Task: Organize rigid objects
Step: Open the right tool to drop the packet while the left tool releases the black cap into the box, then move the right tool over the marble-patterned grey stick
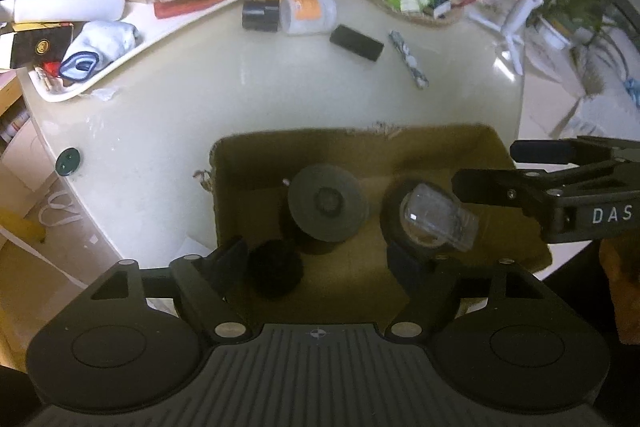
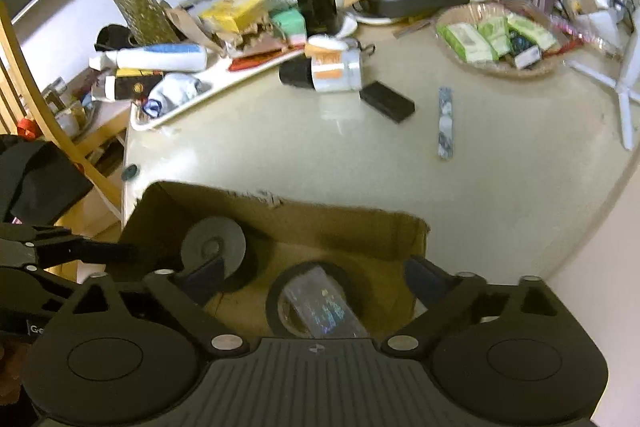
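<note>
Both grippers empty, jaws apart over cardboard box. Black block lies ahead, long axis diagonal; right gripper nearer than left gripper.

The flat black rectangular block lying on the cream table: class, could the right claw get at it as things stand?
Probably yes: the flat black rectangular block lies alone on bare cream table beyond the cardboard box, and the right claw is open and empty.

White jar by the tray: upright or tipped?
Tipped. The white jar lies on its side on the table, its black lid facing sideways toward the tray, orange label along its length.
</note>
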Demonstrator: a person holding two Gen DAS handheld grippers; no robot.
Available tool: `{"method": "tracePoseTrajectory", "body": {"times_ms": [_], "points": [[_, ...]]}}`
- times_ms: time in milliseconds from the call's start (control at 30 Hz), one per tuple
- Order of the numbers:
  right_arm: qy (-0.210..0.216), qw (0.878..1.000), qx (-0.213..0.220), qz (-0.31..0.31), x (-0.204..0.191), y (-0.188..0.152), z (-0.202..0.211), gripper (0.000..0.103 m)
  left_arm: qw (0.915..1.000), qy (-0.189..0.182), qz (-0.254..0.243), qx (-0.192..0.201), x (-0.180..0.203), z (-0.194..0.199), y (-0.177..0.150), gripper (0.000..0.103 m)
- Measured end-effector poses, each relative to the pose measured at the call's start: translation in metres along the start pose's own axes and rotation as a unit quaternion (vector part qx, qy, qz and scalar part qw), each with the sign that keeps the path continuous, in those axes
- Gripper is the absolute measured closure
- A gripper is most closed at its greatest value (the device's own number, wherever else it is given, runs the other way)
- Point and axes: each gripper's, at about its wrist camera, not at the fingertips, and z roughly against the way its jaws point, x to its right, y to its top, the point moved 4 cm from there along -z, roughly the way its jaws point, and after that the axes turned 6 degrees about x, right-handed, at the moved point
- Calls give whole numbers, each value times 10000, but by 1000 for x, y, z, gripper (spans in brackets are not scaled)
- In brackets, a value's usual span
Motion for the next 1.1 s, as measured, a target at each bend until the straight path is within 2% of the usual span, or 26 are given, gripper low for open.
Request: {"method": "tracePoseTrajectory", "body": {"times_ms": [167, 267, 333, 533, 867, 1100], "points": [[137, 9994, 326, -24, -4, 10, 7, 0, 9992, -16, 167, 360, -4, 8, 7, 26], [-83, 9988, 479, 61, -6, 14, 8, 0, 9980, 52, 158, 606, -5, 13, 10, 26], [-148, 9986, 499, 125, -6, 15, 7, 0, 9969, 223, 98, 744, -4, 15, 11, 26], [-373, 9980, 507, -39, 6, 16, 7, 0, 9931, 443, 51, 1089, -4, 20, 13, 26], [-612, 9959, 662, -119, 20, 23, 8, 0, 9881, 597, -160, 1406, -2, 27, 28, 26], [-435, 9960, 778, -37, 15, 29, 4, 0, 9837, 659, -276, 1650, -4, 35, 38, 26]]}}
